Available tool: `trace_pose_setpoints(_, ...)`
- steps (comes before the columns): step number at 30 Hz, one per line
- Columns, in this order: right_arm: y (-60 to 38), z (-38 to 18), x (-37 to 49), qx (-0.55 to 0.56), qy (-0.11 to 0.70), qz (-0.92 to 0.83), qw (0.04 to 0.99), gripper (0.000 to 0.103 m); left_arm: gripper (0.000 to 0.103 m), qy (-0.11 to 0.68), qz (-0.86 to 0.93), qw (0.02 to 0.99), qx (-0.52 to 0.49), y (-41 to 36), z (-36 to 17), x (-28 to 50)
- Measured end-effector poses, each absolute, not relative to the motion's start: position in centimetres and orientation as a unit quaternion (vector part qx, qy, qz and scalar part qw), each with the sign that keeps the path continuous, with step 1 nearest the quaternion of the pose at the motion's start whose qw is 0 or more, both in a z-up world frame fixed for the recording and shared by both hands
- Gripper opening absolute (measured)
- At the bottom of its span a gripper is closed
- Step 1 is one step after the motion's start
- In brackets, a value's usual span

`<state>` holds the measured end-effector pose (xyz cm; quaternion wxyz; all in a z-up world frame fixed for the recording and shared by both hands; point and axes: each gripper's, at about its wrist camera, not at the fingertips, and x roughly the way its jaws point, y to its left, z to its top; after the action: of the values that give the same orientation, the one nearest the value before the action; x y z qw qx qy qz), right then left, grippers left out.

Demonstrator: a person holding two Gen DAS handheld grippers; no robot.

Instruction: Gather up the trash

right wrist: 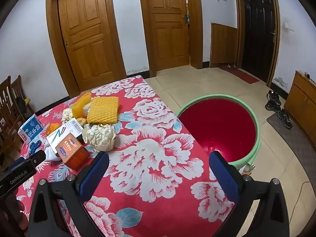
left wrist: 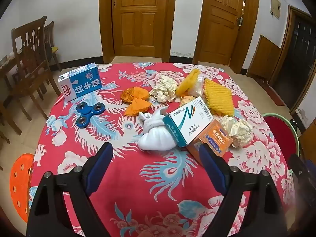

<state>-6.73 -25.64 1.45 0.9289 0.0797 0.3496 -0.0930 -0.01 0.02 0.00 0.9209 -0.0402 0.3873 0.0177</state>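
Two paper balls (left wrist: 237,131) (left wrist: 164,90), boxes and wrappers lie heaped mid-table (left wrist: 138,177); the bin (right wrist: 254,122) stands just off its edge. Best start with the near ball, pinching its middle so it cannot slip. Left tongs (left wrist: 156,158) and right tongs (right wrist: 158,169) both gape wide, empty, tilted down over the cloth.

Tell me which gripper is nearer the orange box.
Left. The left gripper has a finger beside the orange box; the right gripper hangs farther off, toward the bucket.
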Motion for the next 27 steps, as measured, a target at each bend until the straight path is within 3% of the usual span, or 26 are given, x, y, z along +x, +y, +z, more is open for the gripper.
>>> trace_pose_setpoints(27,-25.60,1.60,-7.01,0.086,0.347,-0.089,0.930,0.103,0.089,0.392,0.016,0.919,-0.046,-0.05,0.49,-0.30)
